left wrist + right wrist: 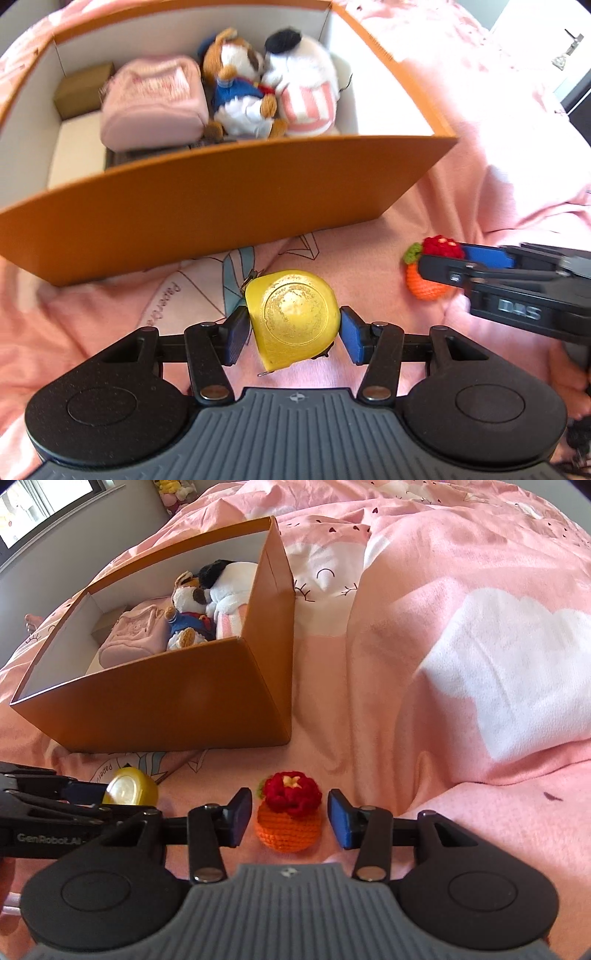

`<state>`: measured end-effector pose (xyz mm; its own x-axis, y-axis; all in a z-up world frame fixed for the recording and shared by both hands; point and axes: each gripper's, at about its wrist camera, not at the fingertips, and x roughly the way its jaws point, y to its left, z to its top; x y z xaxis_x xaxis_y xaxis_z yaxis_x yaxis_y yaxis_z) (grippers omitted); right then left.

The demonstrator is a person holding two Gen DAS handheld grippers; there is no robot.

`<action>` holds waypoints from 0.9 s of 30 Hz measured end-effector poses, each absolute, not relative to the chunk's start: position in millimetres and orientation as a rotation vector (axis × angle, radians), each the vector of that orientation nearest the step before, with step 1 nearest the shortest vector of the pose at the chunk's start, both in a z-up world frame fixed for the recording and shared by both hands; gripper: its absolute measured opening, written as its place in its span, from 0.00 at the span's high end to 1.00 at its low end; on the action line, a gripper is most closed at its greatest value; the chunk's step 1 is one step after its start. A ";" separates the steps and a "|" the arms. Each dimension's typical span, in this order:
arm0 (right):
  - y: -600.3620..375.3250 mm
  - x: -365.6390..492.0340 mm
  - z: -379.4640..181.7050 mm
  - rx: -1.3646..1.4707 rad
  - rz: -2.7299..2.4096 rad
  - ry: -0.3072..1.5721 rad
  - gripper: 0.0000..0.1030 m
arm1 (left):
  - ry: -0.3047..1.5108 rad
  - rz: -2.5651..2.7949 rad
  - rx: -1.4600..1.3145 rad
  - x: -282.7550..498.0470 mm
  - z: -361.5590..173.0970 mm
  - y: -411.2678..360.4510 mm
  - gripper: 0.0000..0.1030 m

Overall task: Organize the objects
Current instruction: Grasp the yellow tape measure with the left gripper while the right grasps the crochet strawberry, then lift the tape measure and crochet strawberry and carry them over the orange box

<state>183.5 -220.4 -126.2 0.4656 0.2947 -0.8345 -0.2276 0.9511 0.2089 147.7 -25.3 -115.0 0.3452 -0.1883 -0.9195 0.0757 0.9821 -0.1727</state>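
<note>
A yellow tape measure (295, 317) sits between the blue pads of my left gripper (293, 326), which is shut on it just above the pink bedspread. It also shows at the left of the right wrist view as a yellow tape measure (129, 788) in the left gripper (99, 794). An orange crocheted toy with a red top (290, 818) lies on the bedspread between the fingers of my right gripper (288, 814). That gripper is open, with a small gap on each side of the toy. The left wrist view shows the same toy (430, 284) and right gripper (443, 260) at the right.
An open orange box (221, 199) stands on the bed beyond both grippers. It holds a pink pouch (155, 99), a brown and blue plush dog (240, 85), a white plush (306, 81) and a small brown carton (83, 90). Rumpled pink bedspread (443, 664) lies all around.
</note>
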 end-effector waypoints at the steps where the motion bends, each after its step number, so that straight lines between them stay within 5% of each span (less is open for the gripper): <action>1: -217.5 184.5 -126.0 0.056 0.321 1.040 0.54 | 1.200 -0.176 -0.103 144.3 -110.6 -24.3 0.42; 13: -210.3 175.6 -117.5 0.003 0.320 1.011 0.63 | 1.077 -0.238 -0.128 129.0 -56.0 -24.4 0.42; 27: -212.0 153.4 -14.8 0.011 0.457 0.789 0.64 | 0.882 -0.294 -0.132 129.7 5.6 -13.8 0.42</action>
